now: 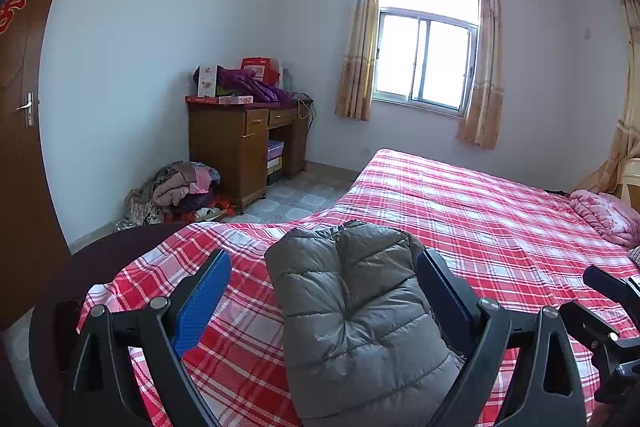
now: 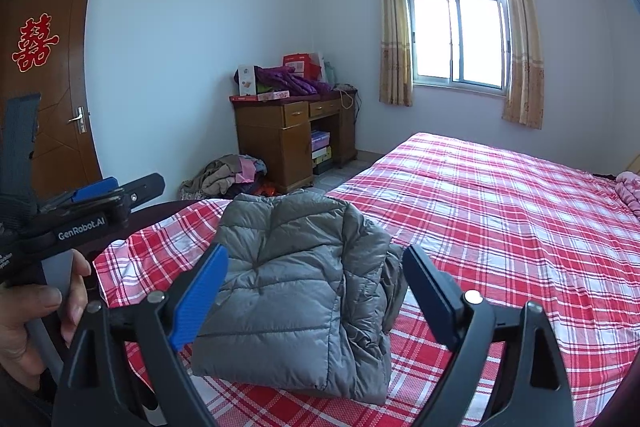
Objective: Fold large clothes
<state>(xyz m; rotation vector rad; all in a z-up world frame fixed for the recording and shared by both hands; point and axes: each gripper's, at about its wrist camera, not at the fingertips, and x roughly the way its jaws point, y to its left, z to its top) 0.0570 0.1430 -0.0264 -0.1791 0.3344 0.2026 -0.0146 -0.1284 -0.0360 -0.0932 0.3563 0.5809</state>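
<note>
A grey quilted puffer jacket (image 1: 352,311) lies folded into a compact bundle near the corner of a bed with a red plaid sheet (image 1: 480,223). In the left wrist view my left gripper (image 1: 324,255) is open; the jacket lies between its blue pads, and the left pad stands clear of it. My right gripper (image 2: 316,251) is open just above the same jacket (image 2: 296,287), neither pad pressing on it. The left gripper (image 2: 120,193) also shows at the left of the right wrist view, held by a hand (image 2: 36,311). The right gripper's finger (image 1: 604,285) shows at the right edge of the left wrist view.
A wooden desk (image 2: 292,135) piled with boxes and purple cloth stands against the far wall. A heap of clothes (image 2: 228,179) lies on the floor beside it. A pink quilt (image 1: 608,215) sits at the bed's far end. A brown door (image 2: 52,87) is on the left.
</note>
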